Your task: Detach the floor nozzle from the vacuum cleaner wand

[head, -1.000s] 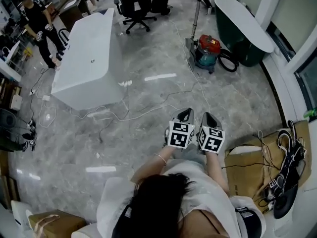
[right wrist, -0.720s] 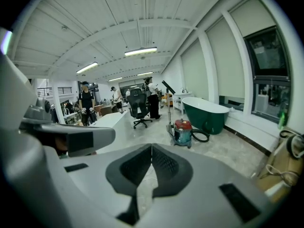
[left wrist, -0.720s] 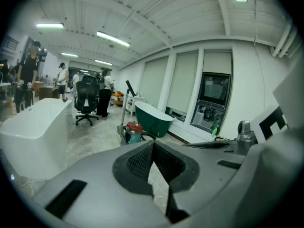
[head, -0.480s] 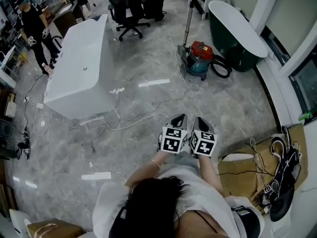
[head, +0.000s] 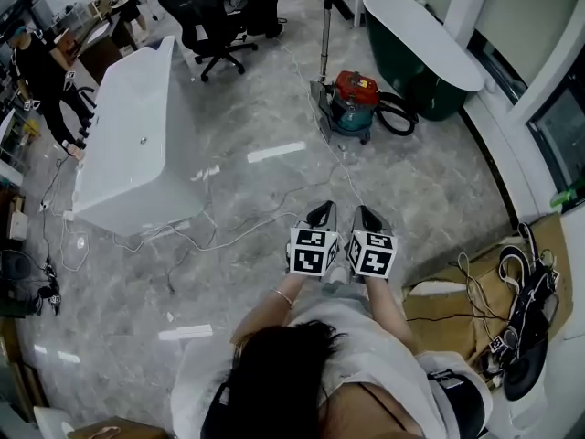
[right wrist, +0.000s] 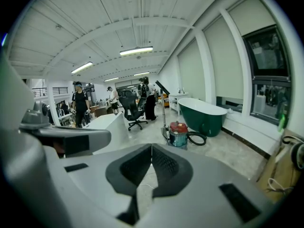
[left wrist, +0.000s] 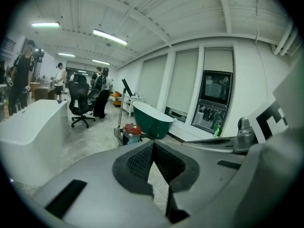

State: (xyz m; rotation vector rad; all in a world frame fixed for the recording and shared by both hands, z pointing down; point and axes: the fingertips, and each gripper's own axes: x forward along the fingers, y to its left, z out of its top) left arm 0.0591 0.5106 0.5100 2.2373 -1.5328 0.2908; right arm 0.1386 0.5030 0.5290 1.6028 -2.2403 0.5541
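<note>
Both grippers held side by side in front of the person, just beside each other, pointing a bit downward across the floor. Left gripper [head: 323, 208] [left wrist: 153, 144]: jaws closed tight, pads meeting at the tips, nothing btwn them. Right gripper [head: 365, 213] [right wrist: 151, 147]: same, jaws pressed together & empty. Vacuum cleaner [head: 355, 100] [right wrist: 179, 134] [left wrist: 131, 133], red top w/ teal body, sits on the grey marble floor [head: 274, 181] well apart from both grippers, ahead of them. Its wand [head: 324, 35] [right wrist: 164, 112] stands upright just left of the body in the head view, w/ the floor nozzle [head: 321, 92] at its bottom end on the floor, attached to the wand as far as can be seen; nothing touches it. Black hose [head: 398, 117] loops on the vacuum's right, next to a dark green bathtub [head: 416, 35] [right wrist: 204, 115]. White bathtub [head: 128, 144] lies to the left, thin cables [head: 228, 222] trailing over the floor btwn it & the grippers. Black office chair [head: 206, 16] farther back. Person in black [head: 41, 67] stands at far left. Cardboard [head: 457, 305] w/ wires on it lies at right, near the person holding the grippers.
</note>
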